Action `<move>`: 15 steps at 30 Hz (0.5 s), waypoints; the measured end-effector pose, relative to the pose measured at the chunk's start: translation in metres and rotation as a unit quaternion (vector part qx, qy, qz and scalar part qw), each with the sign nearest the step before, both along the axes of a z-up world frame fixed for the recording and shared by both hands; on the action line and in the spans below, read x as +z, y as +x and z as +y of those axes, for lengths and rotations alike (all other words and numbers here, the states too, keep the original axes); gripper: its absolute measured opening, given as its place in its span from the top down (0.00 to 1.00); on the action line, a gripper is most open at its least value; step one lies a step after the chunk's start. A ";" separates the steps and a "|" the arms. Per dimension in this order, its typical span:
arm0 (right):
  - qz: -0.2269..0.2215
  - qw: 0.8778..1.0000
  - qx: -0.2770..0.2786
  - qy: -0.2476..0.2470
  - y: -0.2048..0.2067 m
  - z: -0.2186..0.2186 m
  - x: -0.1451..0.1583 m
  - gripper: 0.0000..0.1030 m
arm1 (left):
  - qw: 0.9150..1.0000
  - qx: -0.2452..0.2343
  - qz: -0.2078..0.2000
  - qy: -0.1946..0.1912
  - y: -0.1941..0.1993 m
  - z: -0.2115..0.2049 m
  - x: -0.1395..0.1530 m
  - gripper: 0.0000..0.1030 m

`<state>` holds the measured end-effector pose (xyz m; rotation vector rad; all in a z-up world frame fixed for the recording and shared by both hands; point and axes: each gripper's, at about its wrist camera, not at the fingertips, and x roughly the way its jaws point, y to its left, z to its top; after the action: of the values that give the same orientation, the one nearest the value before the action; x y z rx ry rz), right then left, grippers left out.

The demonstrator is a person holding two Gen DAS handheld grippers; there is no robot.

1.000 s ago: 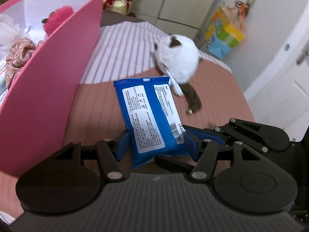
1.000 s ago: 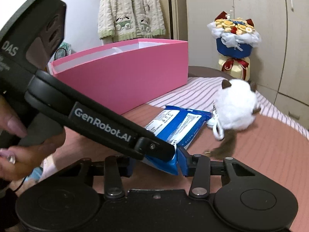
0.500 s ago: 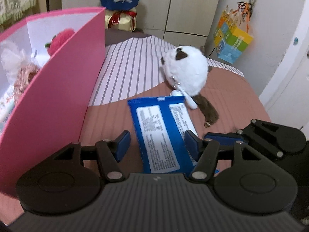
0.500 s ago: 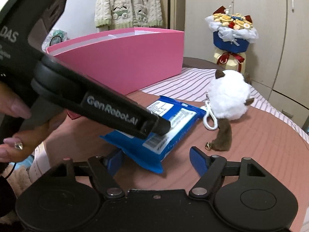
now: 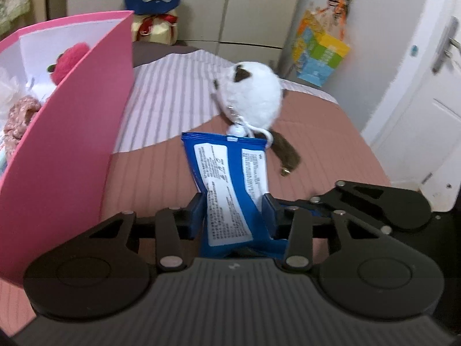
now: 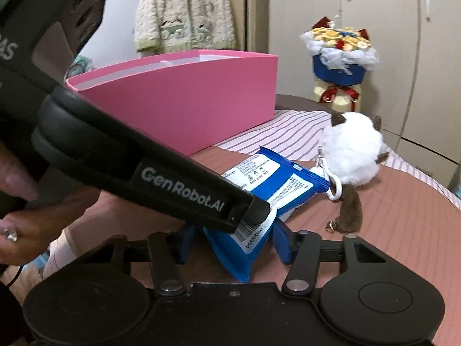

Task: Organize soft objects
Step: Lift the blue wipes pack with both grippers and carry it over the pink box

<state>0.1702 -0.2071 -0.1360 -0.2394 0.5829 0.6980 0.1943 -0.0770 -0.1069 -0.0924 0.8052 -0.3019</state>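
Observation:
A blue packet (image 5: 230, 178) with white label panels lies on the bed, its near end between my left gripper's (image 5: 233, 204) pads, which are shut on it. In the right wrist view the left gripper's black finger (image 6: 187, 190) crosses over the packet (image 6: 268, 173). My right gripper (image 6: 234, 239) is closing, with the packet's near corner between its blue pads, and I see no firm press. A white plush cat keychain (image 5: 253, 95) with a brown tail lies just past the packet (image 6: 354, 155). The pink box (image 5: 72, 144) stands to the left.
The pink box (image 6: 187, 103) holds a red plush (image 5: 72, 60) and pink fabric (image 5: 20, 115). A bouquet (image 6: 340, 54) stands beyond the bed by the wardrobe. A colourful bag (image 5: 319, 52) hangs by the white door (image 5: 426, 86). A hand (image 6: 26, 219) holds the left gripper.
My left gripper's pads have come together on the blue packet, which lay loose between them half a second ago. The right gripper's fingers widened, then narrowed around the packet's corner.

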 end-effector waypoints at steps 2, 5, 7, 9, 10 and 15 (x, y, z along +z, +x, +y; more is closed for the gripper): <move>-0.004 1.000 -0.011 0.007 -0.007 -0.001 -0.001 0.48 | 1.000 -0.011 0.002 0.002 -0.004 0.000 0.002 0.61; -0.005 1.000 -0.025 0.017 -0.016 -0.003 -0.001 0.49 | 1.000 -0.031 0.003 0.006 -0.010 0.000 0.005 0.60; -0.005 0.999 -0.036 0.021 -0.023 -0.002 0.000 0.49 | 0.999 -0.044 0.002 0.013 -0.017 0.000 0.007 0.60; -0.001 0.999 -0.042 0.025 -0.029 -0.001 0.003 0.49 | 0.998 -0.054 0.001 0.021 -0.025 0.001 0.011 0.60; 0.002 0.999 -0.043 0.028 -0.033 -0.001 0.004 0.49 | 0.998 -0.058 0.001 0.023 -0.029 0.002 0.012 0.60; 0.009 0.998 -0.052 0.027 -0.045 0.001 0.013 0.49 | 0.996 -0.079 -0.001 0.031 -0.053 0.006 0.020 0.59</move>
<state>0.1253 -0.2066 -0.1232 -0.1513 0.5896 0.6151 0.1412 -0.0705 -0.0865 0.0300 0.8217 -0.4269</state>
